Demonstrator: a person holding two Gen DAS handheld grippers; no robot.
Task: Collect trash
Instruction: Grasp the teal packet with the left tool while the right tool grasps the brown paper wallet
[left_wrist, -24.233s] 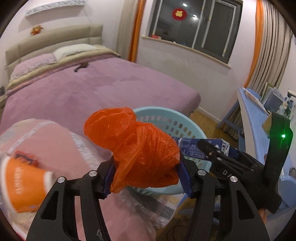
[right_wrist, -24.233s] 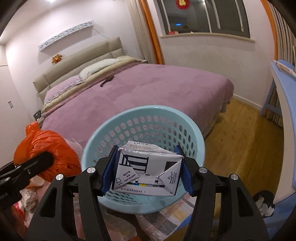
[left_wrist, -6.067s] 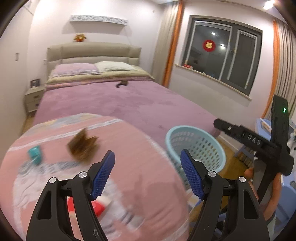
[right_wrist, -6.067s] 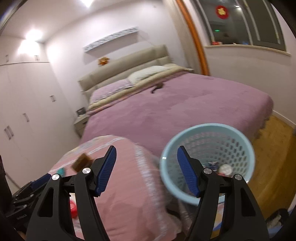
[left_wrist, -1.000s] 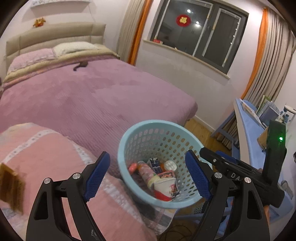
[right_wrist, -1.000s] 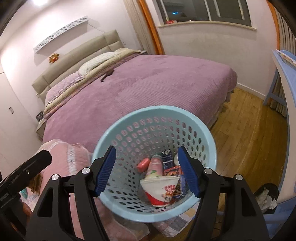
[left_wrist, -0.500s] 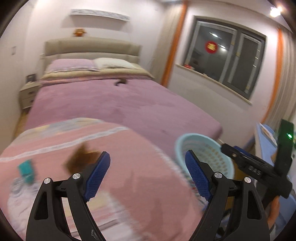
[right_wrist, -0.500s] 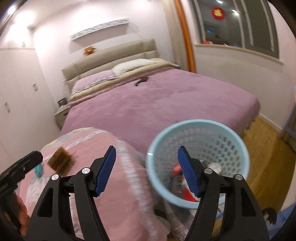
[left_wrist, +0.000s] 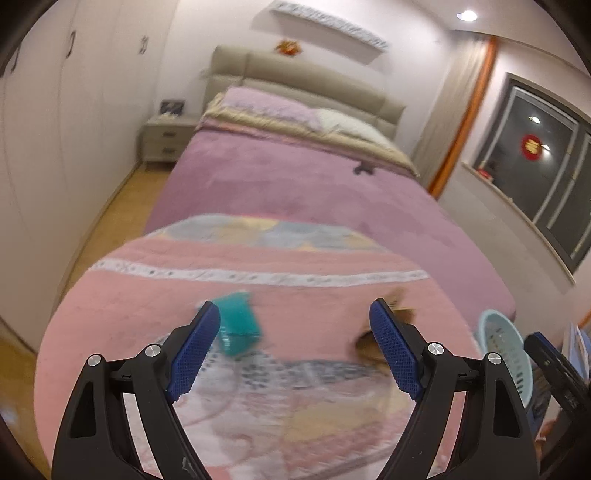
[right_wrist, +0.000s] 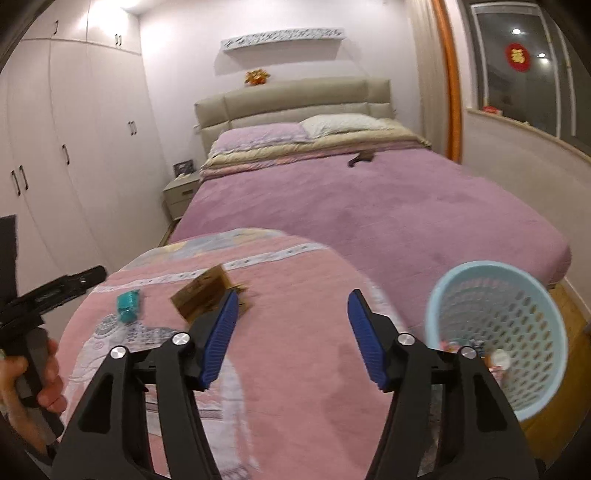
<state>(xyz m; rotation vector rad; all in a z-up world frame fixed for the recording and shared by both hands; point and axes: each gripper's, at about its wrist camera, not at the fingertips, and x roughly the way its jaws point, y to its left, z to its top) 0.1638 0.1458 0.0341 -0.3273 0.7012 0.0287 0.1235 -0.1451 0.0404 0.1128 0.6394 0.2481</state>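
A small teal box lies on the pink quilt, just beyond my left gripper's left finger. My left gripper is open with nothing between its pads. A crumpled brown wrapper lies to the right of the teal box, partly behind one finger in each view. My right gripper hovers over the quilt, its jaws closing with nothing between them. The light blue basket with trash inside stands at the right.
A purple bed with pillows fills the room behind the quilt. White wardrobes line the left wall, with a nightstand beside the bed. A window is at the right. A hand holds the left gripper's handle.
Both views have swung left, away from the basket and onto the pink quilt. The teal box and brown wrapper now lie near the fingers. The right jaws have narrowed a little.
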